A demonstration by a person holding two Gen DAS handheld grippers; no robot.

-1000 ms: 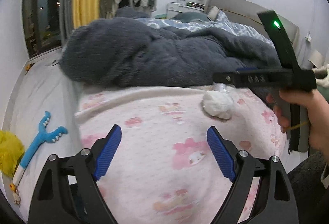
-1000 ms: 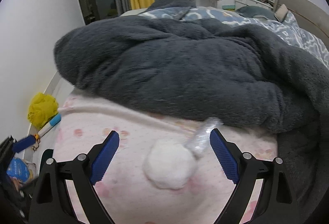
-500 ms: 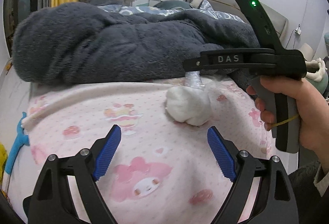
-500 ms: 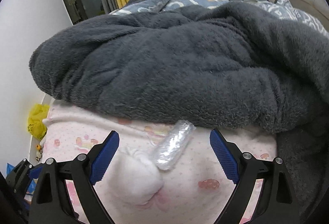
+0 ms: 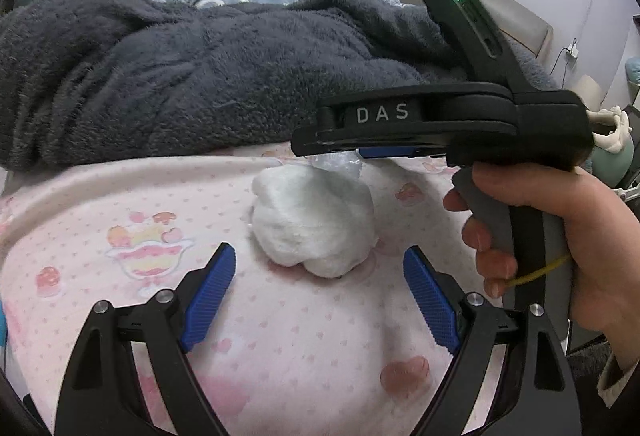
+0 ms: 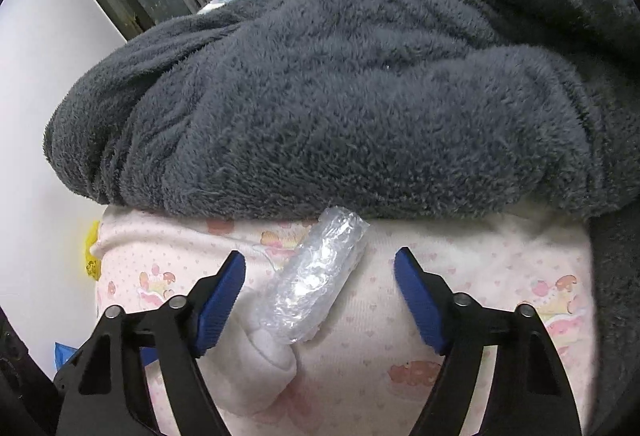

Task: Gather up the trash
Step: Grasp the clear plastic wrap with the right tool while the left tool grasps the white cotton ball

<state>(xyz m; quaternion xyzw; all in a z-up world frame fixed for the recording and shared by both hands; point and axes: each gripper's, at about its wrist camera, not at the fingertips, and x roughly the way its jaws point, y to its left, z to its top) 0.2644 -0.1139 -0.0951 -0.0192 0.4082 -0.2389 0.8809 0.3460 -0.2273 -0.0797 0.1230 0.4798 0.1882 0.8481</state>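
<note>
A: Two pieces of trash are seen on the pink printed bedsheet [image 5: 280, 348]: a white tissue wad [image 5: 316, 220] and a crumpled clear plastic wrapper [image 6: 320, 276].

B: Where are they placed?

A: In the left wrist view the tissue wad is found just ahead of the left gripper [image 5: 318, 288], near centre, with the wrapper touching it at its 12 o'clock. In the right wrist view the wrapper is laid slantwise from 7 to 1 o'clock, its far end touching the edge of the dark grey fleece blanket [image 6: 340, 76].

B: And how are the grippers held?

A: The left gripper is spread wide, nothing being gripped; the wad lies just beyond its blue pads [image 5: 210, 288]. The right gripper [image 6: 320, 300] is likewise spread apart, the wrapper lying between its fingers, neither pad being seen to touch it. From the left wrist view the right gripper is seen side-on at 2 o'clock, held by the right hand [image 5: 572, 236] above the wrapper.
</note>
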